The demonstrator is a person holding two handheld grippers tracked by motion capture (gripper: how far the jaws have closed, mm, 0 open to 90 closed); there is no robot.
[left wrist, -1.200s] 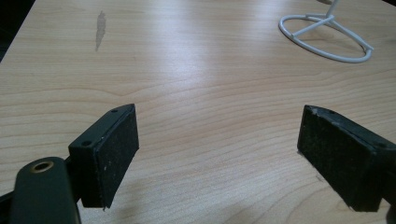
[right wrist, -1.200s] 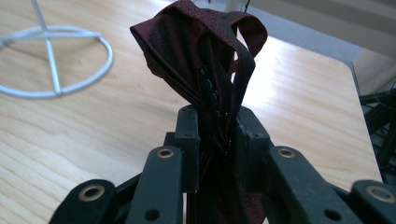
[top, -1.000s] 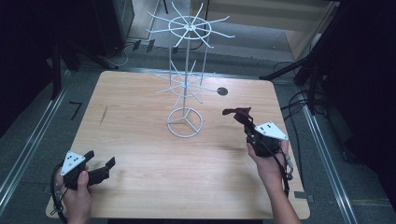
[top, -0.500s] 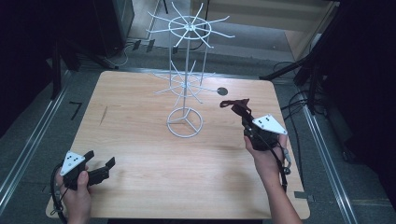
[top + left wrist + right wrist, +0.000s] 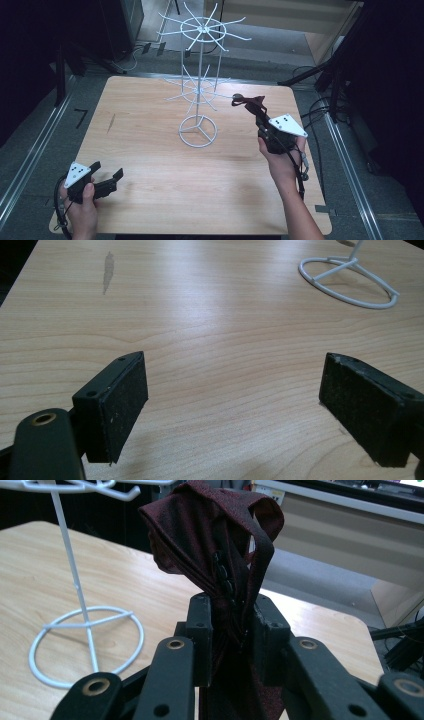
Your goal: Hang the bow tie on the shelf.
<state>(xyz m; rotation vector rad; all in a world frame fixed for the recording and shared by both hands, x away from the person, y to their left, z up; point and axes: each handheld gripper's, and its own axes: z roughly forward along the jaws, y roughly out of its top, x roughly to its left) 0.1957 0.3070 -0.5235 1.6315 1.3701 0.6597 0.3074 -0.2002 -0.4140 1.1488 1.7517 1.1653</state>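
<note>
A white wire rack [image 5: 199,90] with two tiers of spoke arms stands on a ring base [image 5: 198,131] at the middle back of the wooden table [image 5: 150,160]. My right gripper [image 5: 254,111] is raised to the right of the rack's lower tier, shut on a dark red fabric band [image 5: 250,103]. In the right gripper view the band [image 5: 210,535] bunches in a loop above the pinching jaws, a row of small dark beads on it. My left gripper [image 5: 106,178] rests low at the table's front left corner, open, nothing between its pads [image 5: 117,400].
A dark streak [image 5: 111,122] marks the wood at the left. Cables and black stands lie on the floor to the right of the table [image 5: 330,100]. Metal rails run along both sides. The rack's ring base [image 5: 350,282] lies ahead of the left gripper.
My right gripper has risen and moved left toward the rack's lower tier, carrying the fabric band. The left gripper has stayed put.
</note>
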